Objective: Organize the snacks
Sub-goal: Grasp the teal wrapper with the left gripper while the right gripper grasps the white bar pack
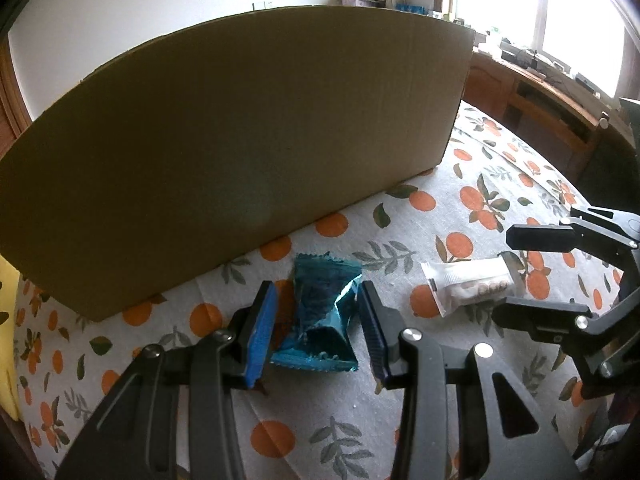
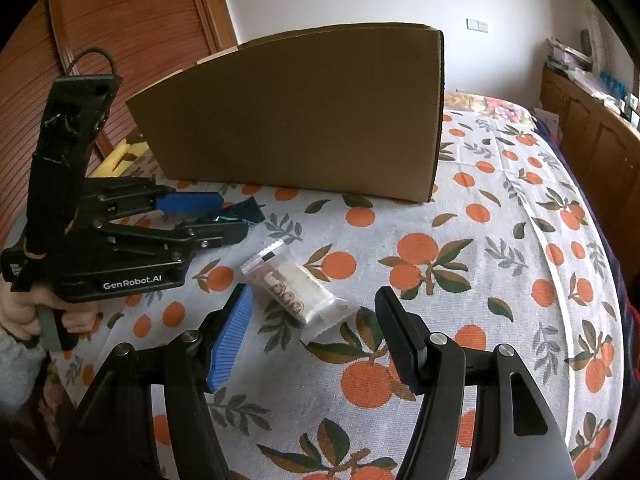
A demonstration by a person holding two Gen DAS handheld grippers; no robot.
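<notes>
This is a room in a home, most likely a bedroom. A cloth printed with oranges and leaves [image 2: 460, 248] covers a wide soft surface, with a flowered bedcover [image 2: 496, 110] showing beyond it. Wooden cabinets [image 2: 592, 140] loaded with household clutter run under a bright window [image 1: 576, 8], and a slatted wooden door [image 2: 132, 28] stands against plain white walls.

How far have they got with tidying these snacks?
Nothing looks put away yet; the brown cardboard box's inside is hidden. The open left gripper straddles the crinkled blue foil packet; the open right gripper frames the clear wrapped biscuit pack. Both still need gripping and moving.
</notes>
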